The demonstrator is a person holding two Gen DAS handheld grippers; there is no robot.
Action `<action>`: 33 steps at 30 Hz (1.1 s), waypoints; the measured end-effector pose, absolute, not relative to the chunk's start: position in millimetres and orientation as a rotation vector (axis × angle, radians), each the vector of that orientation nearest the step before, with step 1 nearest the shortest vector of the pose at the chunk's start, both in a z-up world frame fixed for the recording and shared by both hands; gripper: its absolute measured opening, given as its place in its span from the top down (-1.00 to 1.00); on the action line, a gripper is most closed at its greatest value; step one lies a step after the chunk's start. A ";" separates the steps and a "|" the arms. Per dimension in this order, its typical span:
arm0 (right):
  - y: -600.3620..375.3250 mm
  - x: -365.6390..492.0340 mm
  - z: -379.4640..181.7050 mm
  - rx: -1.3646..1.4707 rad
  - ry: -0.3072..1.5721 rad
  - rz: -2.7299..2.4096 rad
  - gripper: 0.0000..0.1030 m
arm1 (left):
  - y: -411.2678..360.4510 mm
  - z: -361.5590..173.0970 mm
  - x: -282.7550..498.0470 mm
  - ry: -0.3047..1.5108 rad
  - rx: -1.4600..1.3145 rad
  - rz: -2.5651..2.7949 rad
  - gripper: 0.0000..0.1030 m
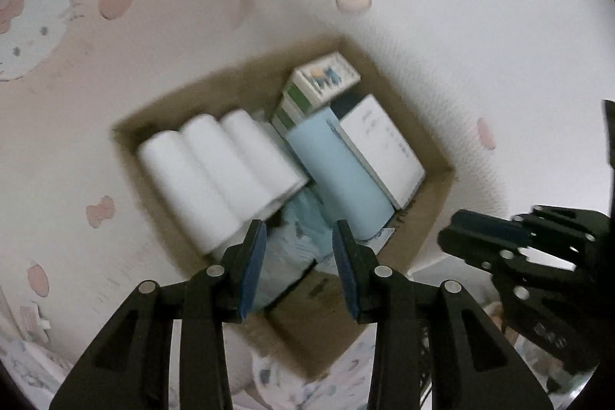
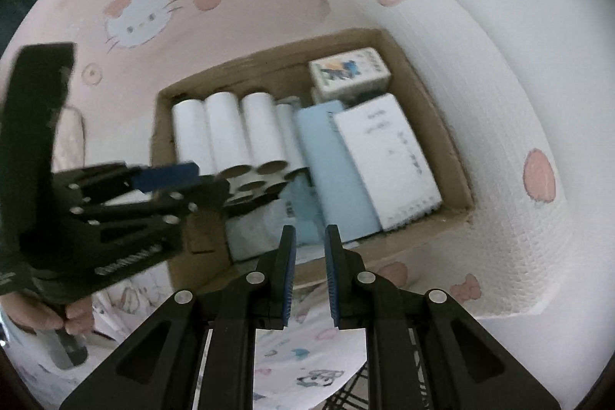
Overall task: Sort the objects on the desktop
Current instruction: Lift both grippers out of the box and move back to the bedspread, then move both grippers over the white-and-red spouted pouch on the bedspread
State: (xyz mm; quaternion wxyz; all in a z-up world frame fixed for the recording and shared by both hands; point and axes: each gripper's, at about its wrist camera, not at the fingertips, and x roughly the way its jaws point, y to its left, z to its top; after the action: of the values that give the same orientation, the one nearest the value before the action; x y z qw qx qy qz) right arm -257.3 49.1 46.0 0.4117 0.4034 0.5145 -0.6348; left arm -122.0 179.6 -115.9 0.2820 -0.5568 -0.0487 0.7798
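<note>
Both tongs hover above one cardboard box that rests on a patterned pink cloth.

Left wrist view: we see the left gripper with its jaws parted moderately and nothing between the blue pads. Directly beyond its tips lies a crumpled pale blue bag inside the box. To the left of the tips lie white paper rolls side by side. Ahead and right lie a light blue book and a white notebook, touching each other, with a small printed carton at the far corner. The right gripper enters from the right edge, over the box's near corner.

Right wrist view: we see the right gripper's jaws narrowly parted and empty, poised above the box's near wall. The left gripper crosses from the left, over the open ends of the rolls. We cannot tell its jaw state from this view.
</note>
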 end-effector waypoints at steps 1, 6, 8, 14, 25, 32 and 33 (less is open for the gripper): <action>48.8 -247.5 45.0 0.997 1.311 -1.591 0.78 | 164.7 -111.9 -120.1 -0.142 -1.466 2.101 0.23; 52.0 -200.8 33.7 0.912 1.312 -1.579 0.78 | 101.2 -113.0 -124.1 -0.144 -1.442 2.170 0.23; 52.1 -181.1 21.8 0.870 1.314 -1.583 0.78 | 68.4 -125.4 -124.8 -0.152 -1.476 2.196 0.23; 38.8 -112.8 -24.6 0.780 1.332 -1.491 0.78 | -28.0 -153.6 -124.3 -0.112 -1.607 2.372 0.36; 12.4 -12.3 -149.8 0.712 1.380 -1.261 -0.26 | -142.1 -210.3 -125.9 -0.267 -1.885 2.471 0.06; 0.6 -1.2 -228.8 0.793 1.334 -1.200 -0.26 | -186.9 -272.7 -143.3 -0.455 -2.125 2.268 0.04; -1.2 -1.6 -239.8 0.818 1.323 -1.195 -0.26 | -192.0 -278.3 -145.5 -0.492 -2.134 2.250 0.04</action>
State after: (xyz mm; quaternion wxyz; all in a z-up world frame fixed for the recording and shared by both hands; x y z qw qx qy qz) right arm -1.6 -1.2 -239.8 0.5563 0.3466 0.5604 -0.5063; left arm -145.5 -192.0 -278.3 0.0010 -0.6798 -0.1566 0.7165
